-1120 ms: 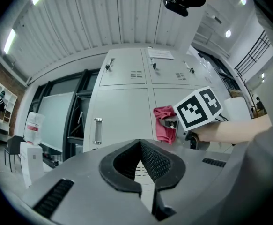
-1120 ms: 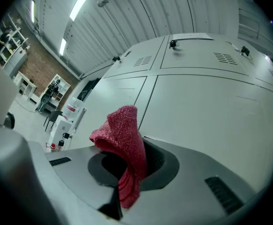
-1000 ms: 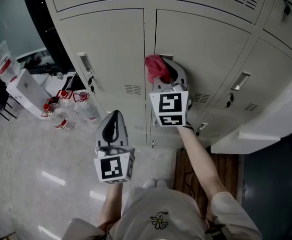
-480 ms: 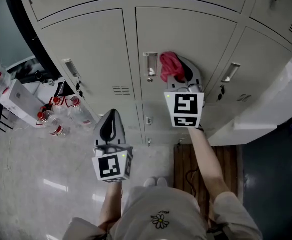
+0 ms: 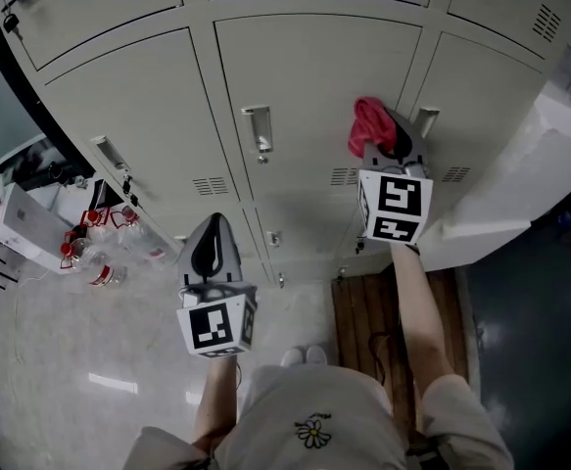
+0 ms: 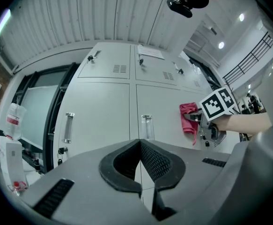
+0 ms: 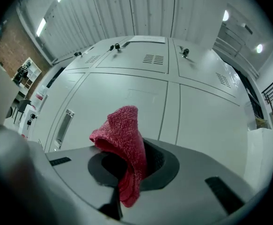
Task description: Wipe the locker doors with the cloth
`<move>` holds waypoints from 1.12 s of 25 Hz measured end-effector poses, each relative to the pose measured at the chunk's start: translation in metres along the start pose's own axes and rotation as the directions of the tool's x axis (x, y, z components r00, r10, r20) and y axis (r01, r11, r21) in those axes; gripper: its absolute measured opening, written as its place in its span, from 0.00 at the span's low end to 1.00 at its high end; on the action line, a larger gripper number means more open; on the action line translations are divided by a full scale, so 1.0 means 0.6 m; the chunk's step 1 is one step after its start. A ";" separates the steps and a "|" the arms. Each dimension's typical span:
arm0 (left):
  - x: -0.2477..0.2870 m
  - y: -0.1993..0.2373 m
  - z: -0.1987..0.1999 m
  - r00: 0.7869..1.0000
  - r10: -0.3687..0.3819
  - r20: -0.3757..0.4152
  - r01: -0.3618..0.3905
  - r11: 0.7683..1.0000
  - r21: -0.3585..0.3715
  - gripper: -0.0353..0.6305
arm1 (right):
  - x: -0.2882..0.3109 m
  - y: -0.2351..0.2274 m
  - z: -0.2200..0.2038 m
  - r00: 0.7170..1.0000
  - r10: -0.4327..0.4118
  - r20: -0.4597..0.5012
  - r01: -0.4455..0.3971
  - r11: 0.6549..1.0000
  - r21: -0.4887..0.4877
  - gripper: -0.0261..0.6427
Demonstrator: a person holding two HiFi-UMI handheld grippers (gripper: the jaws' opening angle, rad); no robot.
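Pale grey locker doors (image 5: pixel 305 86) fill the upper part of the head view. My right gripper (image 5: pixel 381 137) is shut on a red cloth (image 5: pixel 368 123), held up against the middle door near its right seam. In the right gripper view the red cloth (image 7: pixel 124 146) bunches up out of the jaws, with the locker doors (image 7: pixel 127 102) close behind. My left gripper (image 5: pixel 213 241) hangs lower and to the left, away from the doors, shut with nothing in it. From the left gripper view the red cloth (image 6: pixel 189 117) and the right gripper's marker cube (image 6: pixel 217 103) show at the right.
Metal handles (image 5: pixel 259 130) stand on each door. A white box (image 5: pixel 21 228) and several red-capped bottles (image 5: pixel 94 253) sit on the floor at the left. A white ledge (image 5: pixel 520 194) juts out at the right. A wooden mat (image 5: pixel 368 311) lies below the lockers.
The right gripper has slid the red cloth rightward across the middle door, from near its handle to its right seam. The left gripper has stayed put.
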State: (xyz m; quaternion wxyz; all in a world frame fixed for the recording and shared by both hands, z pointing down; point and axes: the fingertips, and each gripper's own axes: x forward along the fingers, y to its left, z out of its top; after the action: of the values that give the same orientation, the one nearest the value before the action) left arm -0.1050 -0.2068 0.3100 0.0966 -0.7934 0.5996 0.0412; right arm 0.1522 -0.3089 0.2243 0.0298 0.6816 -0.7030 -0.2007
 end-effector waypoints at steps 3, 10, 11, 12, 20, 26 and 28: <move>0.004 -0.007 0.000 1.000 -0.008 -0.025 0.008 1.000 -0.014 0.08 | -0.005 -0.032 -0.013 1.000 -0.023 -0.017 0.023 1.000 -0.010 0.08; 0.006 -0.007 0.006 1.000 -0.011 0.003 0.011 1.000 -0.001 0.08 | -0.015 -0.079 -0.035 0.995 -0.083 -0.052 0.082 0.996 -0.028 0.08; 0.005 -0.006 0.008 1.000 -0.006 0.009 0.006 1.000 -0.010 0.08 | -0.015 -0.083 -0.036 0.995 -0.089 -0.054 0.087 0.996 -0.028 0.08; 0.004 -0.005 0.009 1.000 0.000 0.011 0.000 1.000 -0.023 0.08 | -0.016 -0.085 -0.037 0.994 -0.092 -0.054 0.091 0.995 -0.028 0.08; -0.011 0.004 0.008 1.000 0.026 0.000 -0.026 0.999 -0.020 0.08 | -0.020 -0.083 -0.033 0.992 -0.102 -0.068 0.101 0.995 -0.014 0.08; -0.025 0.018 0.003 0.999 0.051 -0.011 -0.050 0.999 0.014 0.08 | -0.041 0.009 0.004 1.000 0.024 0.008 -0.024 0.998 0.050 0.08; -0.034 0.026 0.002 0.997 0.074 -0.020 -0.074 0.997 0.015 0.08 | -0.043 0.067 0.010 0.994 0.109 0.029 -0.111 0.990 0.082 0.08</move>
State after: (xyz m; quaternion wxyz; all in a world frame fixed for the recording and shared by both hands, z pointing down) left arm -0.1258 -0.1916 0.3109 0.0945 -0.7704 0.6297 0.0326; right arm 0.1138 -0.2830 0.2376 0.0036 0.6398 -0.7478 -0.1775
